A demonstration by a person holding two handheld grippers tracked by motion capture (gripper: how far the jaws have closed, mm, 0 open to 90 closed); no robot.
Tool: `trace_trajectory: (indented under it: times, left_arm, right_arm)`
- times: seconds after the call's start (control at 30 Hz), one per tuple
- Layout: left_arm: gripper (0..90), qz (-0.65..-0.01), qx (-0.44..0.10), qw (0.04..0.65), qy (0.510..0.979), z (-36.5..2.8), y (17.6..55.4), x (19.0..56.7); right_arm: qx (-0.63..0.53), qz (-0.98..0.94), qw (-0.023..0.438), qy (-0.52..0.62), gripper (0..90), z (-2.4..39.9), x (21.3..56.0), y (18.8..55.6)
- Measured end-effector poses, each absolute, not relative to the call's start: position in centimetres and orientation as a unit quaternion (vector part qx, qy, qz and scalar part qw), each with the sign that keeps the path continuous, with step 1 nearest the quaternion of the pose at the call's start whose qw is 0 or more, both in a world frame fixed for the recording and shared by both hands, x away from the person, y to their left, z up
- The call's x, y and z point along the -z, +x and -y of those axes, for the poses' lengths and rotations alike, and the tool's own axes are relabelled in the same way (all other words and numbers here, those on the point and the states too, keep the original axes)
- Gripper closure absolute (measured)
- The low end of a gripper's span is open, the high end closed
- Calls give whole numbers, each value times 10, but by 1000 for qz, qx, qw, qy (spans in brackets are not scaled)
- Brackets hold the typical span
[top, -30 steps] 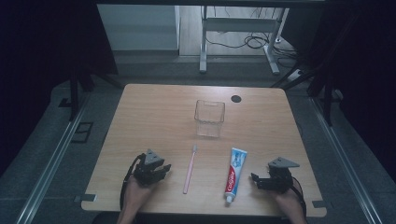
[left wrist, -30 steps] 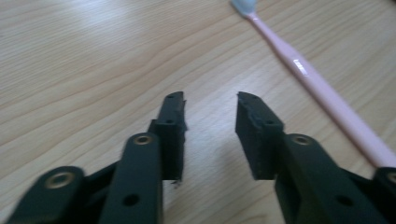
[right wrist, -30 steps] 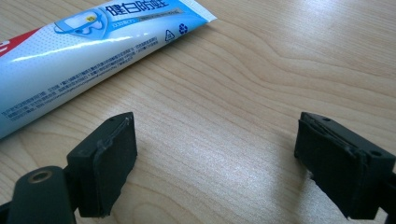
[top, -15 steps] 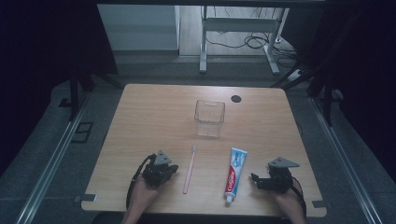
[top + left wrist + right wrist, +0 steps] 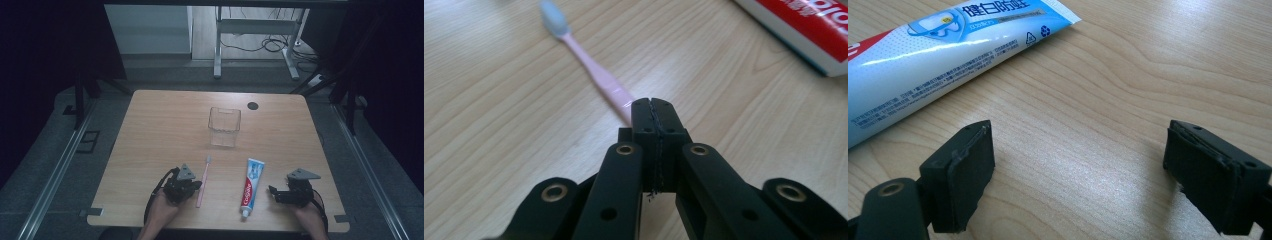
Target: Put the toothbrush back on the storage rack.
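The left claw [image 5: 192, 186], its jaws pressed together and empty, sits low at the near end of the thin pink plastic toothbrush [image 5: 204, 174] on the pale wooden bench [image 5: 150, 130]; arriving shut, it could nudge the handle aside. The right claw [image 5: 276, 192], spread wide, sits right of the blue-and-red toothpaste tube [image 5: 251, 184], which could roll if pinched off-centre.

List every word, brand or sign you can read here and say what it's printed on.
"健白防蛀": large characters on the toothpaste tube, right gripper view.
Recycling symbols: beside those characters.
Rows of fine print along the tube: too small to read.
Red brand band, high view and left gripper view: cropped or blurred, unreadable.
Toothbrush: no text.
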State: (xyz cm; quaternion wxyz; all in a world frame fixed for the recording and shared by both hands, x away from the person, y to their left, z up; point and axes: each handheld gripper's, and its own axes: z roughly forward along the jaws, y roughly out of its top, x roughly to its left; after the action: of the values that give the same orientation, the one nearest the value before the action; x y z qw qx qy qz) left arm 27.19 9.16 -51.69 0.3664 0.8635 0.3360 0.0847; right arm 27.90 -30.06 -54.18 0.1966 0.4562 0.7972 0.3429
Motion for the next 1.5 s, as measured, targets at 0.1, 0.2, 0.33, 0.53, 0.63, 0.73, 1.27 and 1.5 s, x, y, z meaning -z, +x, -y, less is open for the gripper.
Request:
trace_trajectory:
  times: [0.1,0.2,0.33,0.53,0.63,0.73,1.27,1.5]
  left_arm:
    - [893,-329,-78,368,866,-86,270,517]
    - [894,-322,-72,366,870,-80,268,518]
    - [894,-318,-65,365,873,-74,267,521]
    - [893,-316,-58,354,878,-71,266,527]
    - [893,-316,-55,348,881,-71,266,530]
    - [893,-319,-50,349,880,-72,267,531]
    - [889,-348,-59,337,872,-94,271,530]
    - [882,-361,-65,334,868,-106,274,529]
  right_arm:
    - [-343,-797,197,456,128,301,542,279]
    - [-343,-797,197,456,128,301,542,279]
    - [-343,-797,197,456,128,301,542,279]
    - [-343,-797,197,456,128,301,542,279]
    - [-343,-797,197,456,128,301,542,279]
    - [-343,-797,197,456,128,301,542,279]
    - [-343,-797,197,456,128,301,542,279]
    - [-343,-797,197,456,128,301,542,279]
